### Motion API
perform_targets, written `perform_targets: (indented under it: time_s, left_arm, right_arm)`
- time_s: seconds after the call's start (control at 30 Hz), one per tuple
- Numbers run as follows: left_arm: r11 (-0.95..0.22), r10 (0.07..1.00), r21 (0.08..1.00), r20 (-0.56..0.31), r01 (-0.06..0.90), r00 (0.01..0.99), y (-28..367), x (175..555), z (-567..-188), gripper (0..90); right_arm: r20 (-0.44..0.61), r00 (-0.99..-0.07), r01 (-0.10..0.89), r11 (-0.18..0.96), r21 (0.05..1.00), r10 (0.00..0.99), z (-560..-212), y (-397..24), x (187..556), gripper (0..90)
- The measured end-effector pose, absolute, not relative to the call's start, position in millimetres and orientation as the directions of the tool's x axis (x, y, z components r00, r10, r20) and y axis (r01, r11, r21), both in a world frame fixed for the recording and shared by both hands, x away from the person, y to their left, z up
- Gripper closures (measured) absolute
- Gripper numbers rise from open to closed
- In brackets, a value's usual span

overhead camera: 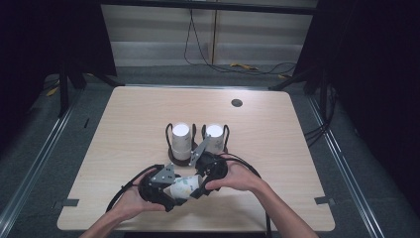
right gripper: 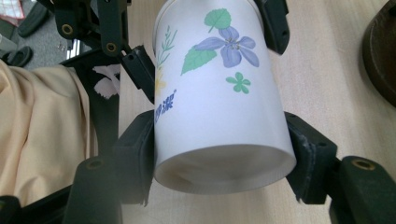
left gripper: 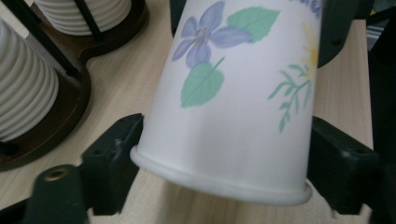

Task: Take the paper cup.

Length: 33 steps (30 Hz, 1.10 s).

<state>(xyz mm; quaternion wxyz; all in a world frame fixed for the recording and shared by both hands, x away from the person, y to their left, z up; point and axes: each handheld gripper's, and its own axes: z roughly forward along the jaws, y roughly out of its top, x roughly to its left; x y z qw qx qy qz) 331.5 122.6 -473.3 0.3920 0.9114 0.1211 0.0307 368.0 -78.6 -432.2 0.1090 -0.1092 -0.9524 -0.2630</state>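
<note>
A white paper cup [overhead camera: 184, 186] printed with purple flowers and green leaves lies on its side just above the table's front middle, held between both grippers. My left gripper [overhead camera: 167, 192] is shut on its rim end [left gripper: 219, 184], one jaw pressing each side. My right gripper [overhead camera: 200, 182] is shut on the base end [right gripper: 224, 168], whose recessed bottom faces the camera. In the right gripper view the left gripper's jaws clamp the cup's far end. Behind stands a dark wooden holder [overhead camera: 179, 159] with two stacks of white cups [overhead camera: 181, 140] [overhead camera: 215, 138].
The light wood table [overhead camera: 124, 129] has a round dark grommet [overhead camera: 236, 102] at the back right. Cables trail from both grippers across the front edge. The ribbed cup stacks [left gripper: 23, 98] and the holder base [left gripper: 79, 93] sit close on the left. Beige clothing [right gripper: 42, 130] lies below the table edge.
</note>
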Motion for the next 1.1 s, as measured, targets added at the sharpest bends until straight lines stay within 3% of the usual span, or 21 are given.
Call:
perform_targets:
  time_s: [1.1]
  left_arm:
    - [-0.429,0.314,0.846,-0.187,0.315,0.931,149.8,342.9,-460.3,16.0]
  right_arm:
    - [0.264,-0.93,0.367,0.589,0.72,0.256,-421.6,-114.3,360.3,37.0]
